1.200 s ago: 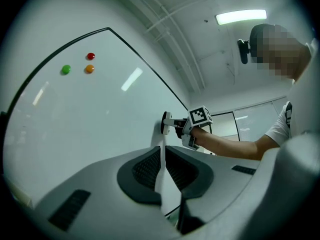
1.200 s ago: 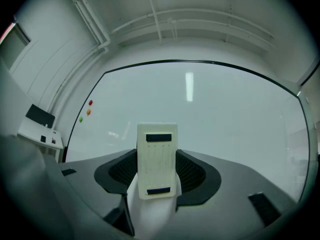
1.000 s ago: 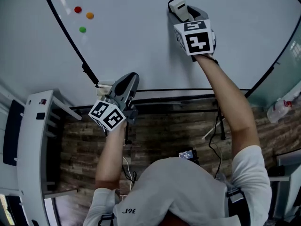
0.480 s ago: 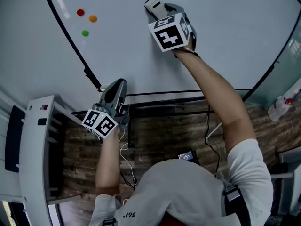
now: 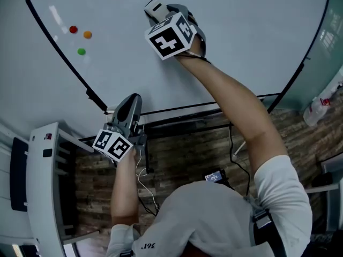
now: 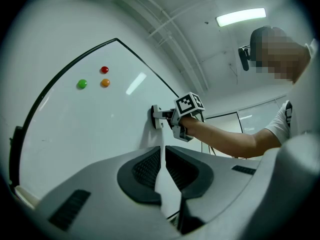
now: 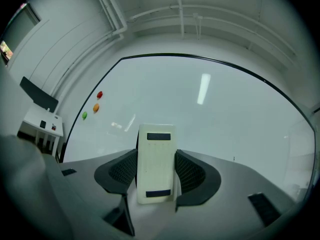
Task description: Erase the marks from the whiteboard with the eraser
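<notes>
Since a second earlier the right gripper [image 5: 159, 14] had swept toward 9 o'clock across the large white, black-framed whiteboard [image 5: 252, 31], carrying the cream rectangular plastic eraser [image 7: 156, 164] with it. Its jaws were clamped on the eraser's two long sides. The eraser's face lay against the board, up near 12 o'clock in the head view. Three small round magnets sat on the board toward 9 o'clock of the eraser, well apart from it: a red magnet [image 5: 73, 29], an orange magnet [image 5: 87, 35] and a green magnet [image 5: 81, 51]. The left gripper [image 5: 132, 101] hung lower, at about 7 o'clock of the eraser by the board's bottom edge. Its jaws were drawn together to a thin slit with nothing between them.
</notes>
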Demonstrator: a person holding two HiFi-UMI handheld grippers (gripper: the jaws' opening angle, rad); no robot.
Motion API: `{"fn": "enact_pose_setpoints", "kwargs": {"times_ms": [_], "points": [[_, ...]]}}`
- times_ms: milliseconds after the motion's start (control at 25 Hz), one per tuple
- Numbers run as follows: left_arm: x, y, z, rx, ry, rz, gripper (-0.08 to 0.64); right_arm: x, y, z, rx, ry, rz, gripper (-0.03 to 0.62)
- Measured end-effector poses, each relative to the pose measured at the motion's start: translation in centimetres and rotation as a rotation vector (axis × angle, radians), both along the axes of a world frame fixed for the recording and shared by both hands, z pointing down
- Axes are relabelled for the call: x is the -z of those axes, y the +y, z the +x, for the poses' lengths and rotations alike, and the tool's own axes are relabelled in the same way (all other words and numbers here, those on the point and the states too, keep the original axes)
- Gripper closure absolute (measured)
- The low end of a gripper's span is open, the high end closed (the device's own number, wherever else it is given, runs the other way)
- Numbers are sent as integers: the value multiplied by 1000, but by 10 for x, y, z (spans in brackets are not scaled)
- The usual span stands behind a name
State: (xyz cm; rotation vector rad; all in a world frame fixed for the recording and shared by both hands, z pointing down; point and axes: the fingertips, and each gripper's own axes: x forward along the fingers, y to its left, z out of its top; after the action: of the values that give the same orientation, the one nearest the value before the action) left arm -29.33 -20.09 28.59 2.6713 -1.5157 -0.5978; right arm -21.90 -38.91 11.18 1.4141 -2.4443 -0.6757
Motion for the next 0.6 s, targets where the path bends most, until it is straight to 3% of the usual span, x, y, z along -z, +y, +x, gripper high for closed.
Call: {"fn": "enact_pose_setpoints", "kwargs": {"times_ms": [600], "points": [[4, -25, 56, -74, -21, -6, 525, 12, -15, 64, -48, -38, 15, 337]]}}
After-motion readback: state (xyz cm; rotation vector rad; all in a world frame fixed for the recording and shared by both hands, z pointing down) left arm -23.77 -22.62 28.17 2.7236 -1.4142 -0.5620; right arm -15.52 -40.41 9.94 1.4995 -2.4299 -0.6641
